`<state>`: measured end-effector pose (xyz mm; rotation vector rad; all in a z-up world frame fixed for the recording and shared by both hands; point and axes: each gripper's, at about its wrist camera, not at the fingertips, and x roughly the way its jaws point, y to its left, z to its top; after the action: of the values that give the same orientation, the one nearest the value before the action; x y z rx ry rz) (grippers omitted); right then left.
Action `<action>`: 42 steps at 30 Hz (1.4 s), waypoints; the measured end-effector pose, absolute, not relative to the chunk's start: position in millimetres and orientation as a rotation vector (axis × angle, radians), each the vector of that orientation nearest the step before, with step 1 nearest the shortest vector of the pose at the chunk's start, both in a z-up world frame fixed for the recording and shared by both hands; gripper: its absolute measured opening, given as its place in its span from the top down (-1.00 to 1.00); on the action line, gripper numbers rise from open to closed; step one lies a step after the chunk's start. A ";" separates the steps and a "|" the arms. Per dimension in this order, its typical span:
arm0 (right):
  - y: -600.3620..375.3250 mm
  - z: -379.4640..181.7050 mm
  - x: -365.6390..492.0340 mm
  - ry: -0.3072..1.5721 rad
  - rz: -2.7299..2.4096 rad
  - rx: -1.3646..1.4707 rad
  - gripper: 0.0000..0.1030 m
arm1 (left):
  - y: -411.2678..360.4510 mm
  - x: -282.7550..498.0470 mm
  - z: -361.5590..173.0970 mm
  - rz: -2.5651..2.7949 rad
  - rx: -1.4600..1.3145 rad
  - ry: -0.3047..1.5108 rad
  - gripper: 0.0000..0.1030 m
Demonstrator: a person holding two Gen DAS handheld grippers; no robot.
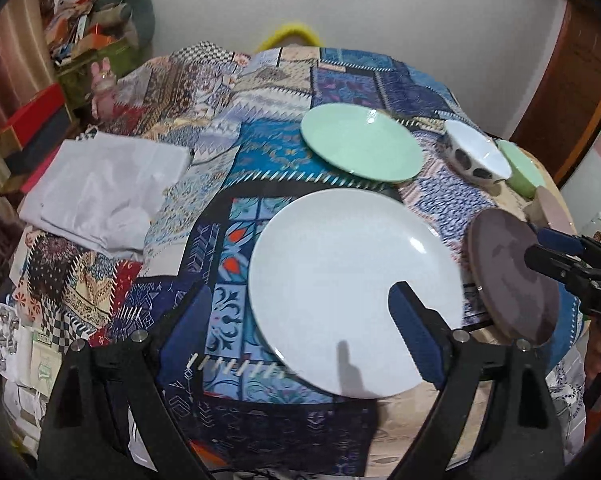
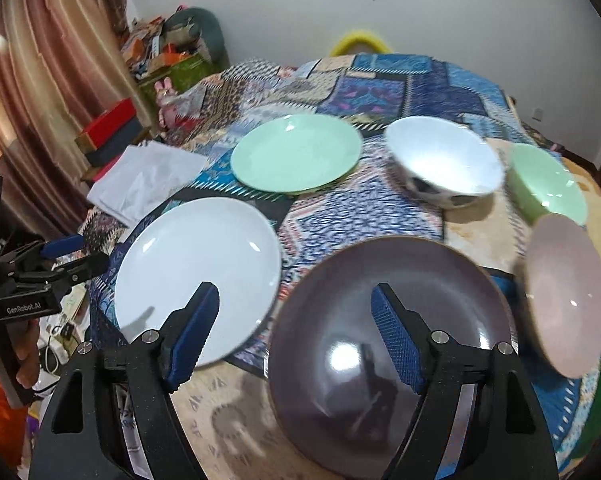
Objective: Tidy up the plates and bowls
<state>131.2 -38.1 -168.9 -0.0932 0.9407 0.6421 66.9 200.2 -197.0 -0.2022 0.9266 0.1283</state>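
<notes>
A white plate (image 1: 352, 292) (image 2: 200, 276) lies on the patchwork cloth, with a dark purple plate (image 1: 512, 276) (image 2: 392, 344) to its right. Behind them stand a green plate (image 1: 360, 142) (image 2: 296, 158), a white spotted bowl (image 1: 476, 156) (image 2: 444, 160), a green bowl (image 1: 524, 168) (image 2: 544, 184) and a pink bowl (image 1: 552, 208) (image 2: 564, 292). My left gripper (image 1: 300, 320) is open over the white plate's near left edge. My right gripper (image 2: 296, 328) is open, its right finger over the purple plate, its left over the white plate.
A folded white cloth (image 1: 100, 188) (image 2: 148, 180) lies at the table's left. Boxes and clutter (image 1: 84, 40) stand past the left edge by a curtain. The table's near edge is beige cloth (image 2: 228, 408).
</notes>
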 end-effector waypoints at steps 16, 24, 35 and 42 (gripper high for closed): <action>7.7 -207.6 156.0 1.072 0.692 -0.152 0.25 | 234.1 74.1 -243.0 0.095 -0.282 1.010 -0.06; 16.9 -218.9 164.2 1.124 0.701 -0.180 0.48 | 238.0 73.7 -252.0 0.062 -0.326 1.031 0.39; 20.9 -225.6 169.3 1.156 0.709 -0.188 0.48 | 230.8 78.0 -253.1 0.012 -0.324 1.062 0.55; 24.6 -224.5 162.4 1.172 0.746 -0.172 0.50 | 242.1 82.6 -252.4 0.056 -0.324 1.072 0.55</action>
<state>162.4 24.6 -224.5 -0.1724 1.1724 0.7458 82.6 242.1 -252.4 -0.3241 1.0715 0.0561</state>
